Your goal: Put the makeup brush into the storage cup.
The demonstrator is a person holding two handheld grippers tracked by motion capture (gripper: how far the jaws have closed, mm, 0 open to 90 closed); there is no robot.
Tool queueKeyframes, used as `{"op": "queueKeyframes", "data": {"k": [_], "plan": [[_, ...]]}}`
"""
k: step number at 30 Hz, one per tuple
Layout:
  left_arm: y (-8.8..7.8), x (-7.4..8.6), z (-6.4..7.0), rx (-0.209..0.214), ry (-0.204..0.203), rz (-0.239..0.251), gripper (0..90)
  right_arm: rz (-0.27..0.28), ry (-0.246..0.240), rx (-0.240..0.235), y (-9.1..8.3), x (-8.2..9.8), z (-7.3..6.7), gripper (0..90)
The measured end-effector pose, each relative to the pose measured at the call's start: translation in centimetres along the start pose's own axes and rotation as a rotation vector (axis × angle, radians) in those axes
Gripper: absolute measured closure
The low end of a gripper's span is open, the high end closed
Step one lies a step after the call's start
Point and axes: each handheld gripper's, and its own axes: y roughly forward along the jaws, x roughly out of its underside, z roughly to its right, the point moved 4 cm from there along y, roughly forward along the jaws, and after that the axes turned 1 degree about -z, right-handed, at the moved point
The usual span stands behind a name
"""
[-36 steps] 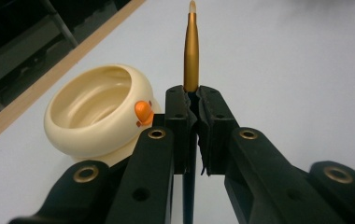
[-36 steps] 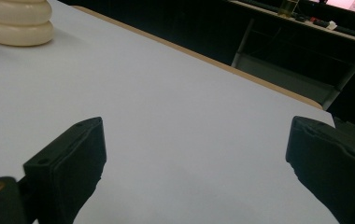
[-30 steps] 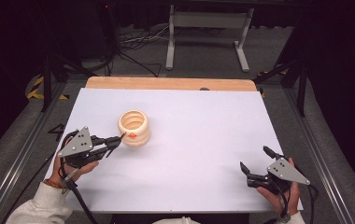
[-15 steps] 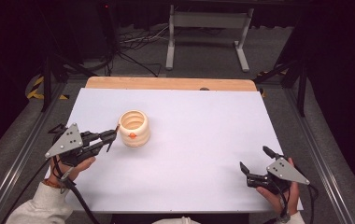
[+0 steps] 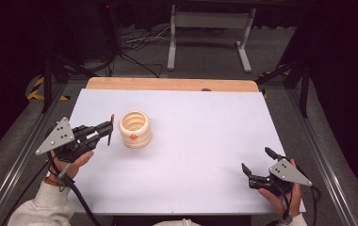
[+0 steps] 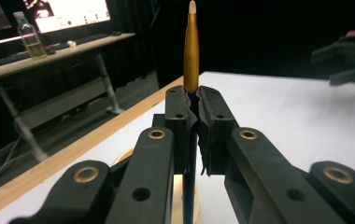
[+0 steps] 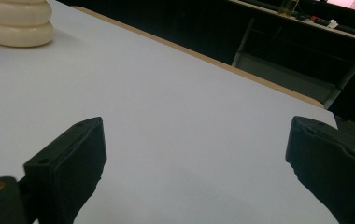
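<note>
**Left gripper view and high view: a held brush beside a ribbed holder**

Left gripper view places us directly behind the left gripper [image 6: 192, 135], whose two jaws are pressed together on a slender brush [image 6: 191, 51]. We see the gold shaft rise straight up between the pads to a pale tip, while a dark, thinner section runs down below them; its long axis thus crosses the jaws at a right angle. Beneath the linkage a curved tan rim of the holder [image 6: 125, 157] peeks out, so we judge the holder to lie just ahead of and below the jaws.

Moving outward, the high view gives the plan relation that the gripper view lacks. The left gripper [image 5: 107, 131] sits just to the left of the cream ribbed holder [image 5: 135, 129], near it but not touching, with the brush [image 5: 111, 129] standing as a short dark stroke at the jaw tips. Any move between brush and holder is therefore a short traverse to the right, and the left hand is much the nearer.

The right gripper [image 5: 258, 165] rests well apart at the near right corner of the white table [image 5: 205, 141]. In the right gripper view its jaws [image 7: 194, 158] stand wide with nothing between them, and the holder [image 7: 16, 21] appears far off at upper left.
</note>
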Motion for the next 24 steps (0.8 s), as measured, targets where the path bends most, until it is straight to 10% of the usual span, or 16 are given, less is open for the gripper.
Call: {"op": "queueKeyframes", "data": {"k": [24], "plan": [[2.3, -1.8, -1.9, 0.003, -0.038, 0.084, 83.4, 0.014, 0.007, 0.011, -0.2, 0.0, 0.2, 5.9]]}}
